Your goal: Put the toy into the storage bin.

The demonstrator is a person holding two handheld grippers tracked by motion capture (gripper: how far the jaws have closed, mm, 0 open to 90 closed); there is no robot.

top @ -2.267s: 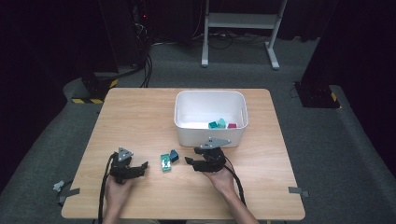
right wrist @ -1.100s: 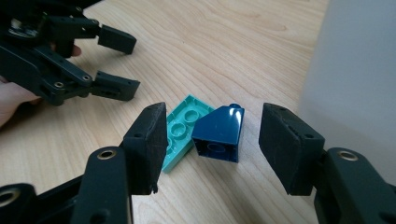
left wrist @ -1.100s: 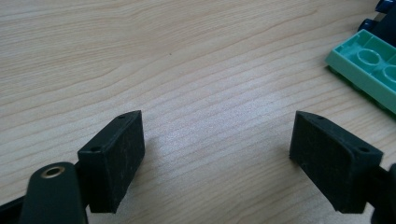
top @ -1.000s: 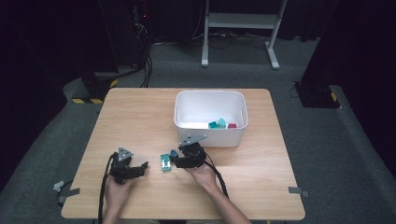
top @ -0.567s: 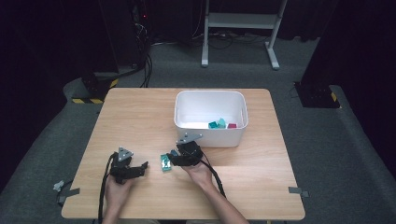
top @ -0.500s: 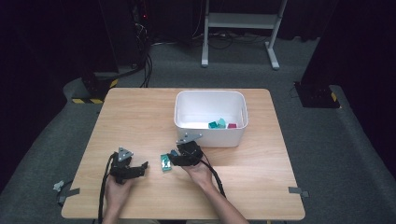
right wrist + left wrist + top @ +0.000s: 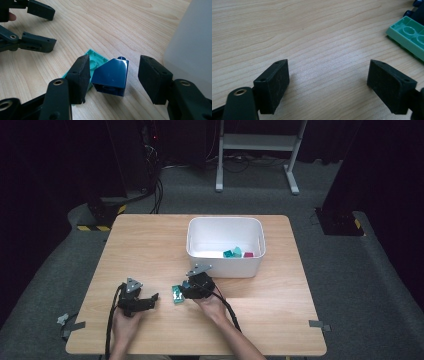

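A dark blue sloped brick [image 7: 111,76] lies on the wooden table, leaning on a teal-green flat brick [image 7: 96,60]. My right gripper [image 7: 116,72] straddles the blue brick. Its jaws have just been closing; the left pad is at the brick's side and the right pad still stands clear of it, so it is open. In the high view the right gripper [image 7: 187,289] sits beside the green brick [image 7: 176,293]. My left gripper [image 7: 329,82] rests open on bare wood to the left [image 7: 150,300], with the green brick [image 7: 409,35] off to its right.
A white bin [image 7: 225,265] stands just beyond the right gripper, with several small coloured bricks inside; its wall [image 7: 192,37] rises close on the right. The left gripper's open fingers [image 7: 37,42] lie at the upper left of the right gripper view.
The right gripper has come left from beside the bin to the two bricks and settled over the blue one. The left gripper has stayed put.
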